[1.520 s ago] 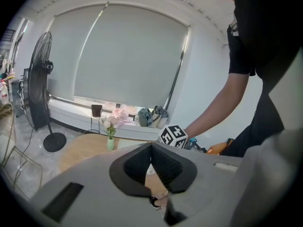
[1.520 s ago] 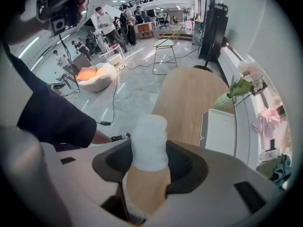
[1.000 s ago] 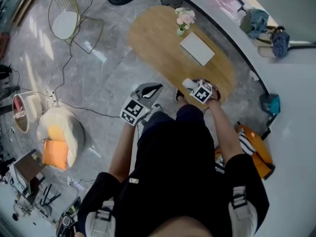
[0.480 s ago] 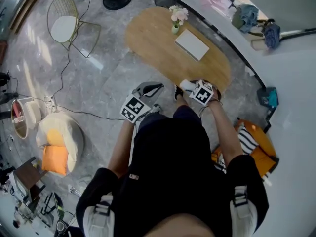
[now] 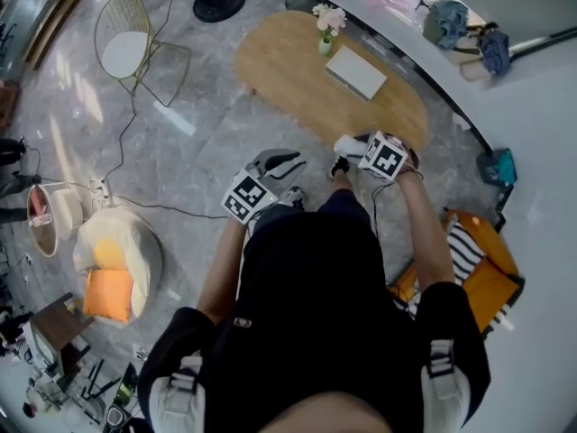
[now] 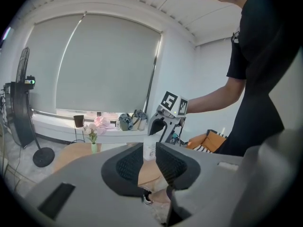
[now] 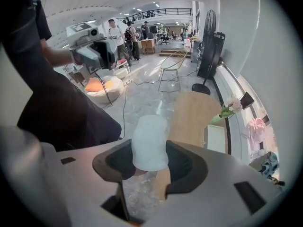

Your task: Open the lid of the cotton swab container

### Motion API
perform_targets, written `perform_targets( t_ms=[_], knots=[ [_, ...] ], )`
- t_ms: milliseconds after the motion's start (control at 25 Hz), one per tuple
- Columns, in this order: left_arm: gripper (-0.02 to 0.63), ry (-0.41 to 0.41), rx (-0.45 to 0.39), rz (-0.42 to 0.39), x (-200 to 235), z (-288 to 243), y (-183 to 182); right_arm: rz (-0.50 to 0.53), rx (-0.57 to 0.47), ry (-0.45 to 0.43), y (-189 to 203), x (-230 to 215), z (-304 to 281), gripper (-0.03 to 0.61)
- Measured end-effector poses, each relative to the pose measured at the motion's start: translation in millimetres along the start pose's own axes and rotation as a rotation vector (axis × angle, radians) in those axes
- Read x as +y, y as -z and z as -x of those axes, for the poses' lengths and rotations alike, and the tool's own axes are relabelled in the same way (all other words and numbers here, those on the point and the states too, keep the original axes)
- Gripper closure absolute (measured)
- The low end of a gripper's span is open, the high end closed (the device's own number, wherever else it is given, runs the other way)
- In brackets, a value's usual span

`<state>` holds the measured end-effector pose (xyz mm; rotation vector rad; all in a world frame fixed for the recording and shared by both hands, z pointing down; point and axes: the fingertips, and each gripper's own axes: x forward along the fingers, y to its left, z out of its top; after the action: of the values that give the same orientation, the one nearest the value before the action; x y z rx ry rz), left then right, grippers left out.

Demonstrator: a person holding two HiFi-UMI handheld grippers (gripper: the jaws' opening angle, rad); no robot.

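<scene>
Right gripper point(image 7: 150, 163): your fingers point(image 7: 183, 164) stand wide and are clamped on the cotton swab container point(image 7: 149, 136), one pad on each side of its white, translucent body. Its rounded end sticks out past the fingertips and points down toward the floor point(image 7: 142, 98) and the table edge. No view shows whether the lid is on or off.

The container is in the air, resting on nothing. In the head view it's at the near end of the oval wooden table point(image 5: 297, 70), roughly over its edge.

Left gripper point(image 6: 150, 167): its fingers point(image 6: 127, 165) have just been opening and now show only a narrow gap. Nothing is between them. The white shape you see through the gap is the container farther off, hanging in the right gripper below its marker cube point(image 6: 173, 104).

In the head view your left gripper sits left of the right one, apart from it, over the grey marble floor in front of your torso.

On the table there's a vase of pink flowers point(image 5: 326, 25) at the far end and a flat white box point(image 5: 356, 72) near it. Both are well apart from the container.
</scene>
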<state>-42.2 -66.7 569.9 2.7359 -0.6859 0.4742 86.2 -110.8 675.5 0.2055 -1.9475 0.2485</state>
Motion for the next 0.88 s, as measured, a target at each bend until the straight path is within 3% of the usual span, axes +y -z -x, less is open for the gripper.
perform_targets(
  t_ms=[480,880],
  knots=[
    [0.374,0.095,-0.016,-0.006,-28.5,17.6,15.7,0.118,-0.071,-0.029,-32.5,38.1,40.0,0.376],
    [0.313,0.12,-0.051,-0.008,-36.6,8.4,1.0,0.252,-0.096,-0.105,-69.7,62.9,65.7,0.376]
  ],
)
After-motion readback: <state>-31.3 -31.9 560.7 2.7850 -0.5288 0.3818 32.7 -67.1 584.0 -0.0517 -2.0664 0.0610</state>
